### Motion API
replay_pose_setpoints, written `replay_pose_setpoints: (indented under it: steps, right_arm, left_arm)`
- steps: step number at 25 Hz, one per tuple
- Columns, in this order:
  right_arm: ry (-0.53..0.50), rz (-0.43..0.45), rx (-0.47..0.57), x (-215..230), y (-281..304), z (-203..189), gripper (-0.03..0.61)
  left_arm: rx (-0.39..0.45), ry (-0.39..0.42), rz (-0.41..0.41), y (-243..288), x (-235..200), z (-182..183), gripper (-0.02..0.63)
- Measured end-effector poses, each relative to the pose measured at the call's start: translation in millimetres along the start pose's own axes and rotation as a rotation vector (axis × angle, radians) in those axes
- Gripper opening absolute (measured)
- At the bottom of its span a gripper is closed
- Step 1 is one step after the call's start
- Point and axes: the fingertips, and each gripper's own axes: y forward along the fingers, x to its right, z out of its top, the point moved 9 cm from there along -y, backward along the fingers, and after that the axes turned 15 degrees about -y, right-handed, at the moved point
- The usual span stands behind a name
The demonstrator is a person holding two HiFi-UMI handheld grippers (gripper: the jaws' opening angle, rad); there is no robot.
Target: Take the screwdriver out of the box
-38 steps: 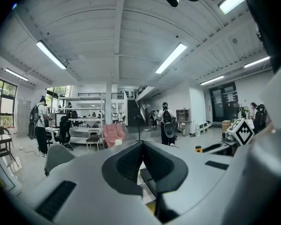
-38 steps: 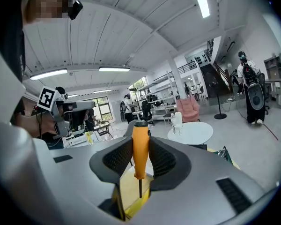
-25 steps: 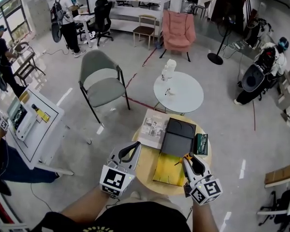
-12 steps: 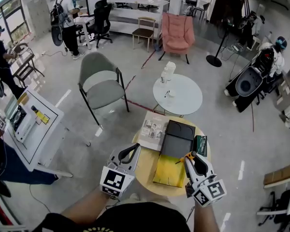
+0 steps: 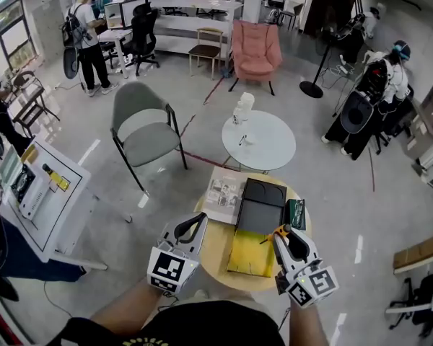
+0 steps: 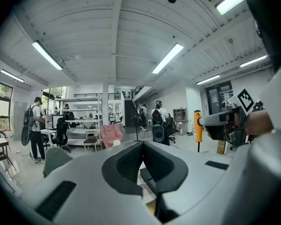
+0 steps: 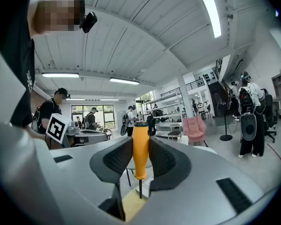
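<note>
An orange-handled screwdriver (image 7: 140,158) stands upright between the pads of my right gripper (image 7: 140,144), which is shut on its handle with the thin shaft hanging below. In the head view the right gripper (image 5: 281,235) holds the screwdriver (image 5: 279,231) just above the right edge of the open box (image 5: 263,206), a black case with a yellow half (image 5: 249,254) nearest me. My left gripper (image 5: 200,218) hovers over the table's left side, apart from the box. Its jaws meet at the tips with nothing between them (image 6: 143,143). The left gripper view also shows the screwdriver (image 6: 198,125).
The box lies on a small round wooden table (image 5: 218,247) beside a magazine (image 5: 226,192) and a green item (image 5: 298,213). Beyond stand a round white table (image 5: 260,139), a grey chair (image 5: 144,125) and a pink armchair (image 5: 254,49). A white kiosk (image 5: 43,193) is at the left; people stand around.
My right gripper has risen a little with the screwdriver still clamped in it. The left gripper has kept its place.
</note>
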Motion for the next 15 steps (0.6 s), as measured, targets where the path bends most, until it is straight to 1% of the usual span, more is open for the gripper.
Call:
replay_pose_setpoints:
  steps: [4, 10, 15]
  right_arm:
    - [-0.011, -0.004, 0.009, -2.9, -3.9, 5.6, 0.124]
    - [-0.021, -0.034, 0.016, -9.6, -12.4, 13.4, 0.125]
    - [-0.019, -0.058, 0.009, -11.8, -20.2, 13.2, 0.126]
  left_arm:
    - [0.0, 0.004, -0.023, 3.6, 4.1, 0.7, 0.012]
    - [0.0, 0.026, -0.084, 7.8, 13.5, 5.2, 0.012]
    - [-0.01, 0.035, -0.104, 10.4, 14.4, 2.0, 0.012]
